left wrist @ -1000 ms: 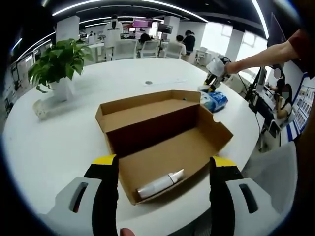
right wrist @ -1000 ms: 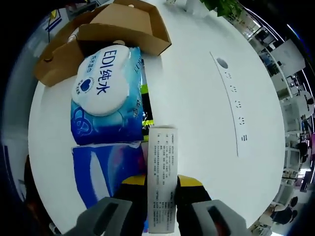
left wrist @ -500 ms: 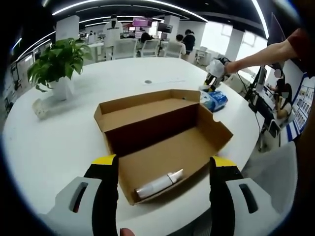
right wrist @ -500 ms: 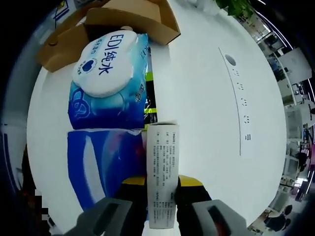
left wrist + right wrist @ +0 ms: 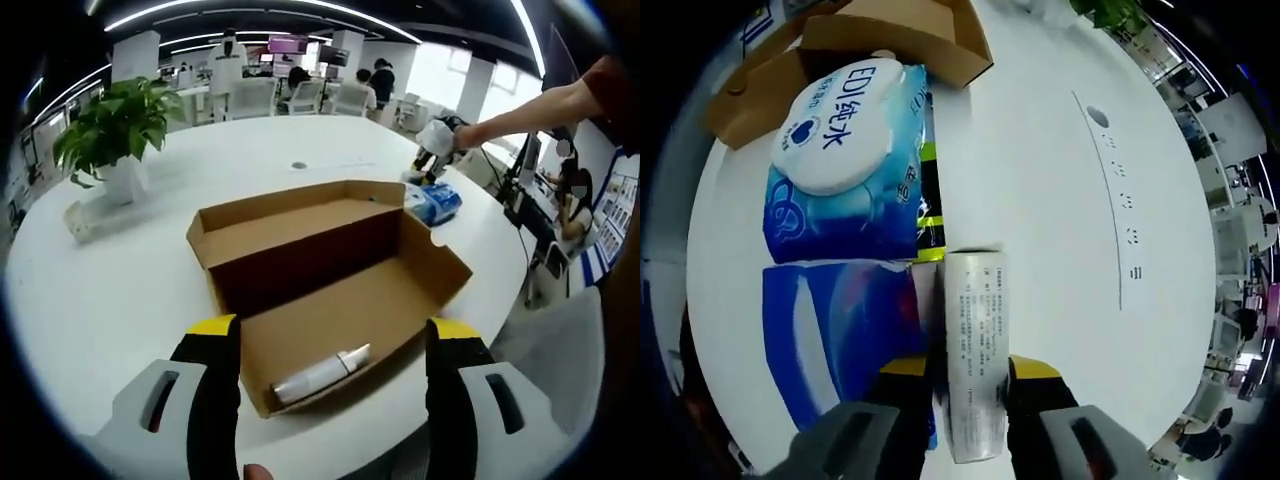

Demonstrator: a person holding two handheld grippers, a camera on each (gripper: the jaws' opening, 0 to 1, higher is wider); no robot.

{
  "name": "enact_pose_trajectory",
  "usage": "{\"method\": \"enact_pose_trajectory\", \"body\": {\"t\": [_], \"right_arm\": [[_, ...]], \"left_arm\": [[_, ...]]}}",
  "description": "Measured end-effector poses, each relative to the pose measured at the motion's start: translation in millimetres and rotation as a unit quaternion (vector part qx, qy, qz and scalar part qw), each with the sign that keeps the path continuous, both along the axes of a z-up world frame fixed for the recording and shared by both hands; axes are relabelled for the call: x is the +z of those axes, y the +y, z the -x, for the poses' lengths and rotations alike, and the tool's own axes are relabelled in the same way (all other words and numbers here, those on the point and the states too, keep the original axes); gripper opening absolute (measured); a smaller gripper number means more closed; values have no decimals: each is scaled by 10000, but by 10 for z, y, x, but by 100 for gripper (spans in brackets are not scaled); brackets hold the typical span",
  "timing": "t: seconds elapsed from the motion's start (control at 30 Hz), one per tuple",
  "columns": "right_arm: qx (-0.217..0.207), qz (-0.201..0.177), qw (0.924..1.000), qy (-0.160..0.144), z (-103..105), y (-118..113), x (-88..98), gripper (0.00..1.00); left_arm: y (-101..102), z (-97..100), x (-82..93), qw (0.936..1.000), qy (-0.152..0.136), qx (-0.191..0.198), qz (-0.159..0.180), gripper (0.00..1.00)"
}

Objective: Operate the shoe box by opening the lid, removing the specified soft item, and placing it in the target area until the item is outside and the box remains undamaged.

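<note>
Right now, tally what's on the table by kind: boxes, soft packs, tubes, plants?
Cardboard shoe box, lid open: 1
Blue soft packs: 2 (wet-wipes pack, darker blue pack)
White tubes: 2 (tube in the box, printed tube in the right claw)
Potted plant: 1
Total: 6

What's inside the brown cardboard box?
In the open brown cardboard box one white tube lies near the front wall, the floor beyond it bare. The front wall hides the strip of floor just behind it.
</note>
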State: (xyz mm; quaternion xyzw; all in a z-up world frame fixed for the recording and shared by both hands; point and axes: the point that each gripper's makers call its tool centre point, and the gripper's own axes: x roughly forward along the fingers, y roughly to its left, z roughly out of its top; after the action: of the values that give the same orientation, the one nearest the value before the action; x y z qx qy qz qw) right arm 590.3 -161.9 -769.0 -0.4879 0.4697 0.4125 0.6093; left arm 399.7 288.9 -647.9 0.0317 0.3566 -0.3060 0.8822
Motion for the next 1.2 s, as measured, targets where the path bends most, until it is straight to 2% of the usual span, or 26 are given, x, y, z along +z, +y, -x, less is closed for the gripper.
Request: {"method": "enact_pose_trajectory", "body": {"t": [0.2, 0.4, 0.83, 1.2], "right_arm": [[-114, -132, 9998, -108, -34, 21, 48, 27], [-116, -344, 9992, -158, -59, 135, 77, 26], [104, -403, 9991, 99, 5, 226, 77, 16], [329, -293, 9983, 369, 107, 185, 63, 16]], "left_arm": [[13, 17, 10, 10000, -4, 21, 5, 75], [9, 38, 6, 10000, 7, 22, -4, 75], [-22, 42, 38, 10000, -16, 32, 43, 74], [-46, 27, 30, 10000, -12, 23, 81, 74]]}}
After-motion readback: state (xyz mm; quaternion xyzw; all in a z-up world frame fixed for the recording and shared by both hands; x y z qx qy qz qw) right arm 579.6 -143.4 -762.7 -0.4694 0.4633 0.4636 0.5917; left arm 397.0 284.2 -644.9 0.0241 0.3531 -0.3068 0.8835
